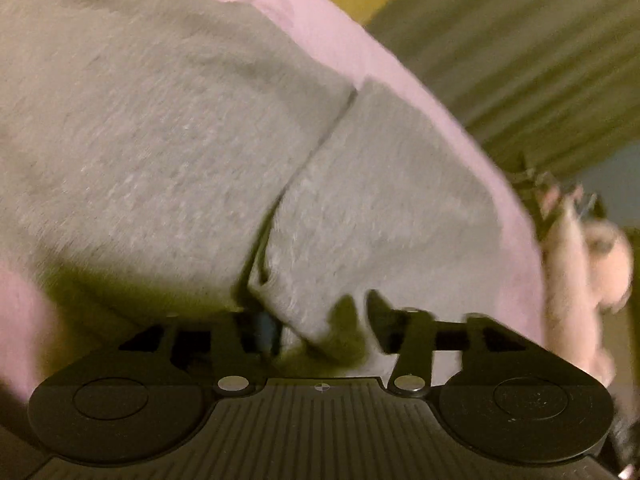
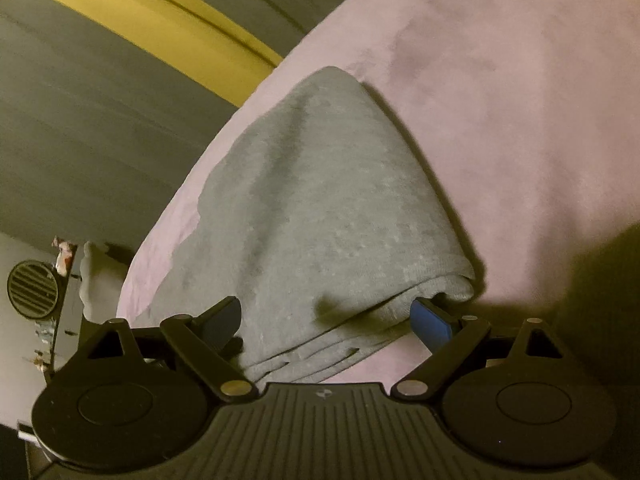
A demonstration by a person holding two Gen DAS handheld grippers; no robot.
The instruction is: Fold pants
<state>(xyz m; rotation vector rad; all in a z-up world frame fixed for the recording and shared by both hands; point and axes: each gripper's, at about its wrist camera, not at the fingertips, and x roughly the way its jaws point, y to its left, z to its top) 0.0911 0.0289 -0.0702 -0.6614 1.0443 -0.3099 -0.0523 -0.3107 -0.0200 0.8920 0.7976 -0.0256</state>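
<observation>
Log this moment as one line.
pants: folded on pink cover | left gripper: open at edge | right gripper: open, straddling fold

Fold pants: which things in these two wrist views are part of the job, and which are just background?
Part of the job:
- grey pants, folded in layers on the pink cover
- left gripper, at the pants' near edge
- right gripper, open, fingers either side of the folded stack

Just lying about:
- round vent
- yellow stripe behind
</observation>
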